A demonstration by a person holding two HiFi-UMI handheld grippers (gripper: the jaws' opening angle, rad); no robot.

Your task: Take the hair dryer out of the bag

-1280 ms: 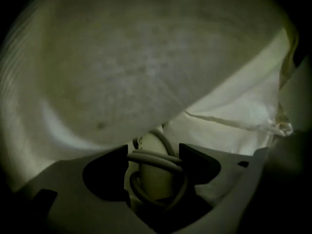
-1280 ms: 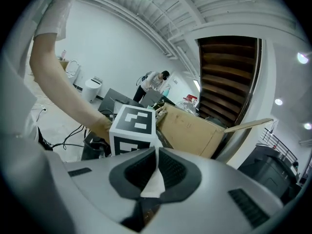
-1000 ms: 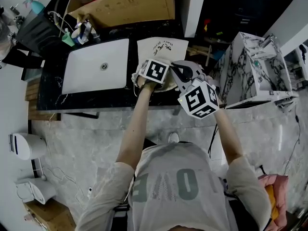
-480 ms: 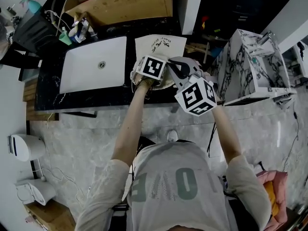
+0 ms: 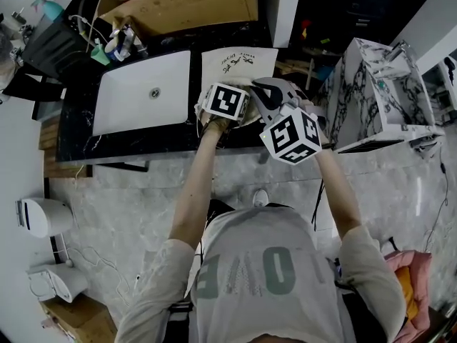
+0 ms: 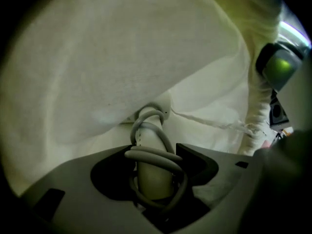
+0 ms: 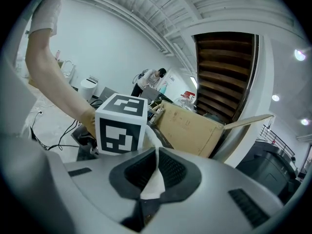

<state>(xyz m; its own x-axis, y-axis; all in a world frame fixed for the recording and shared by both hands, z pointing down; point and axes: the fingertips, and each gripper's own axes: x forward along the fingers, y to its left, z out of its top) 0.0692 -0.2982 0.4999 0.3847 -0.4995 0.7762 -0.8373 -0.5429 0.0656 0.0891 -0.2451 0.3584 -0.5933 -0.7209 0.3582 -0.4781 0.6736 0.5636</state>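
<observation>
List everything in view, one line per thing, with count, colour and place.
bag: one, white, on the countertop right of the sink
hair dryer: one, pale, grey cord round its handle, inside the bag
sink: one, white, set in the countertop
countertop: one, black, under sink and bag
cardboard box: one, brown, behind the sink
marble-patterned cabinet: one, white and grey, right of the countertop
left tool: one, grey, jaws just been closing, now on the hair dryer's handle
right tool: one, grey, shut on the bag's cloth

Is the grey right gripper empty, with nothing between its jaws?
No: the right gripper is shut on a fold of the white cloth bag, pinched where its jaws meet.
</observation>
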